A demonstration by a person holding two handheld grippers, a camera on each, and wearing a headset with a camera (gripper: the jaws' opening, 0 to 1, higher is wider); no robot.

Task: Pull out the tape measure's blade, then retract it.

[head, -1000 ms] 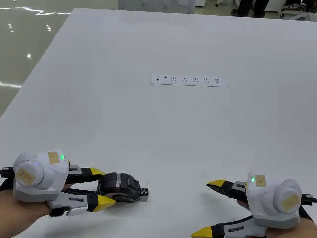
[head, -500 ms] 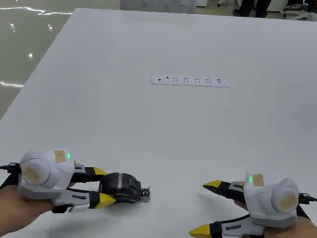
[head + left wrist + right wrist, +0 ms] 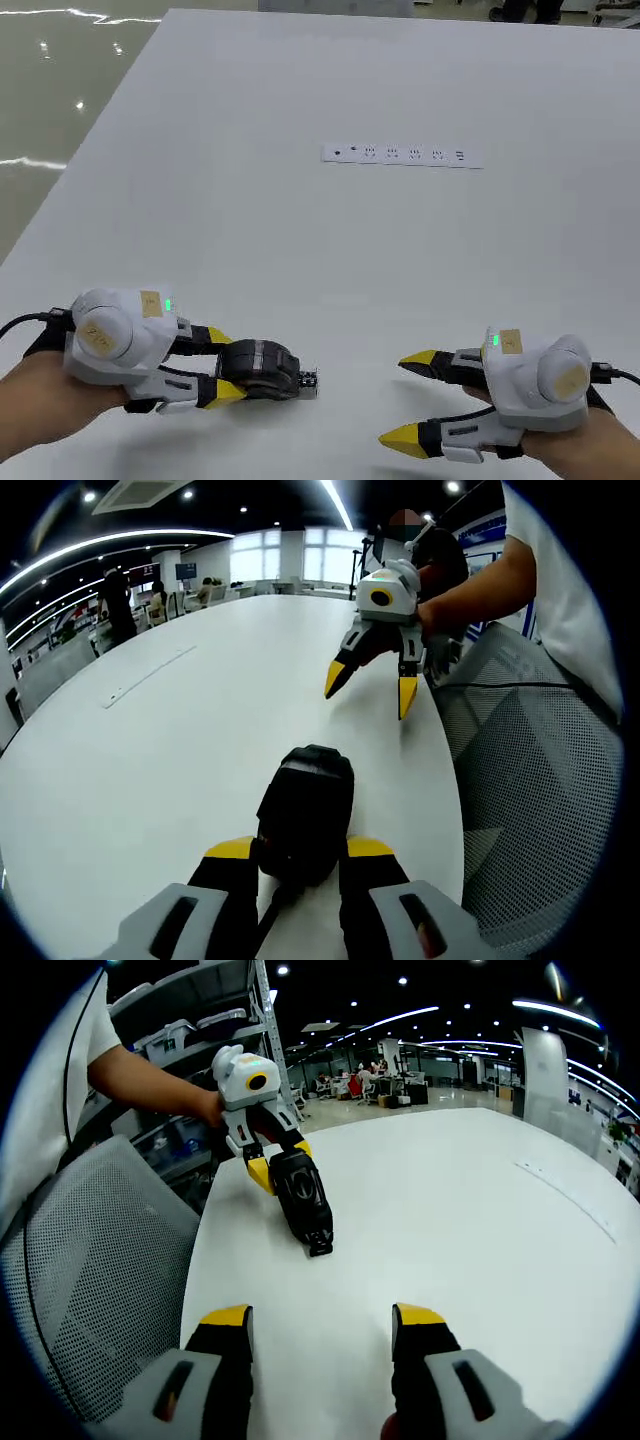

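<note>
Black tape measure point(image 3: 262, 368) sits at seven o'clock on the tabletop point(image 3: 300, 230), pinched in the left tongs point(image 3: 222, 365). At five o'clock the right tongs point(image 3: 408, 398) gape wide; they should close squarely on the blade hook point(image 3: 311, 380), then pull straight.

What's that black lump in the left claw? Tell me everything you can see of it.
It is a tape measure: a rounded black case, plastic or rubber by its look, lying on the white table, clamped between the left claw's yellow tips. The blade is in; just its end hook sticks out, pointing toward the open right claw.
</note>
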